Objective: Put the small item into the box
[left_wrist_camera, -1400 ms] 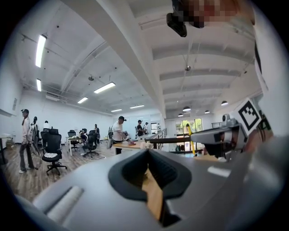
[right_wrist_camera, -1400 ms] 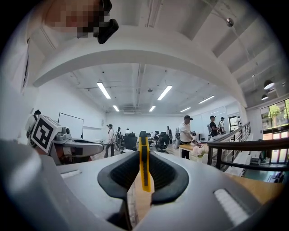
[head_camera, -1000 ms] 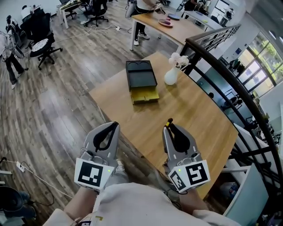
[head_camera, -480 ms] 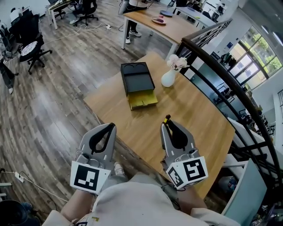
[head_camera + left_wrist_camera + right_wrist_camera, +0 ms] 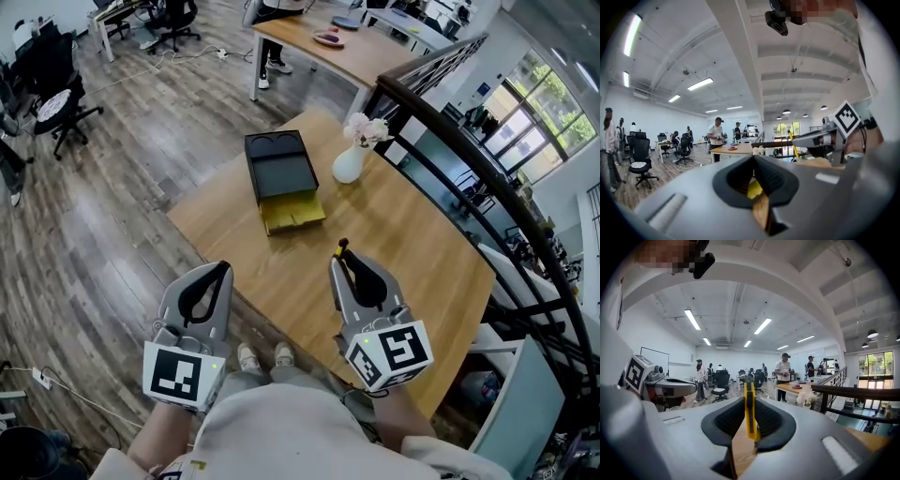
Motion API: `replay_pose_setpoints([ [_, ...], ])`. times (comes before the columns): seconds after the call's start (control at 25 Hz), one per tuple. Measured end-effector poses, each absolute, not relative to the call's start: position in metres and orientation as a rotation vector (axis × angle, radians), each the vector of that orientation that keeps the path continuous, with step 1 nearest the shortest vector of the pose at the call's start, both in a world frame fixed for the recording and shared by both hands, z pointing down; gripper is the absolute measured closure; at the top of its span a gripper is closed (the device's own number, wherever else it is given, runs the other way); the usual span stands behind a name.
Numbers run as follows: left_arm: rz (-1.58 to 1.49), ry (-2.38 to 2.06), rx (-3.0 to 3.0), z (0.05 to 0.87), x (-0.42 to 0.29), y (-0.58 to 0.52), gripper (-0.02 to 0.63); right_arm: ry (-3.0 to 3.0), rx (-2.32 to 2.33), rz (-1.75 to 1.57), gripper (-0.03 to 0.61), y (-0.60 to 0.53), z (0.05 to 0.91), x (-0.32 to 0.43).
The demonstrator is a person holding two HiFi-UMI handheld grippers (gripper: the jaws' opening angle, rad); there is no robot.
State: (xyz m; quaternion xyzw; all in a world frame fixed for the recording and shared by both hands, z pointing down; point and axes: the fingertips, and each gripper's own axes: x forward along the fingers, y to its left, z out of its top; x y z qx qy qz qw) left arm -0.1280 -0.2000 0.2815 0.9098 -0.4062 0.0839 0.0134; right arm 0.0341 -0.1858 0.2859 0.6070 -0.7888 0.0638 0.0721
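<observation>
Between the right fingers (image 5: pixel 772 420): yellow knife (image 5: pixel 749 411), clamped upright, over the near surface (image 5: pixel 403 234).
Right gripper (image 5: pixel 343 261): nearer the box than a second ago.
Box (image 5: pixel 279 167): far side, drawer (image 5: pixel 292 212) open, beside vase (image 5: pixel 349 164).
Left gripper (image 5: pixel 217 272): fingers closed, empty.

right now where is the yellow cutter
In the head view the yellow cutter stands upright, pinched in the right tool, above the near part of the wooden table, well short of the black box.
</observation>
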Motion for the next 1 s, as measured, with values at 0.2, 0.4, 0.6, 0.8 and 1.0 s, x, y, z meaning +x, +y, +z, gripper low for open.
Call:
replay_pose_setpoints([
  [0.2, 0.225, -1.257, 2.838, 0.279, -0.119, -0.211, 0.612, -2.372, 1.807, 0.219, 0.512, -0.194, 0.294, 0.047],
  [0.4, 0.277, -1.285, 2.833, 0.281, -0.113, -0.224, 0.613, -2.327, 1.770, 0.202, 0.512, -0.210, 0.294, 0.061],
  [0.6, 0.375, -1.289, 2.794, 0.297, -0.102, -0.248, 0.612, -2.298, 1.707, 0.180, 0.512, -0.242, 0.298, 0.073],
  [0.8, 0.367, -1.257, 2.837, 0.304, -0.088, -0.273, 0.612, -2.312, 1.633, 0.219, 0.512, -0.282, 0.317, 0.075],
  [1.0, 0.310, -1.171, 2.809, 0.323, -0.074, -0.301, 0.612, -2.281, 1.575, 0.235, 0.512, -0.324, 0.349, 0.078],
])
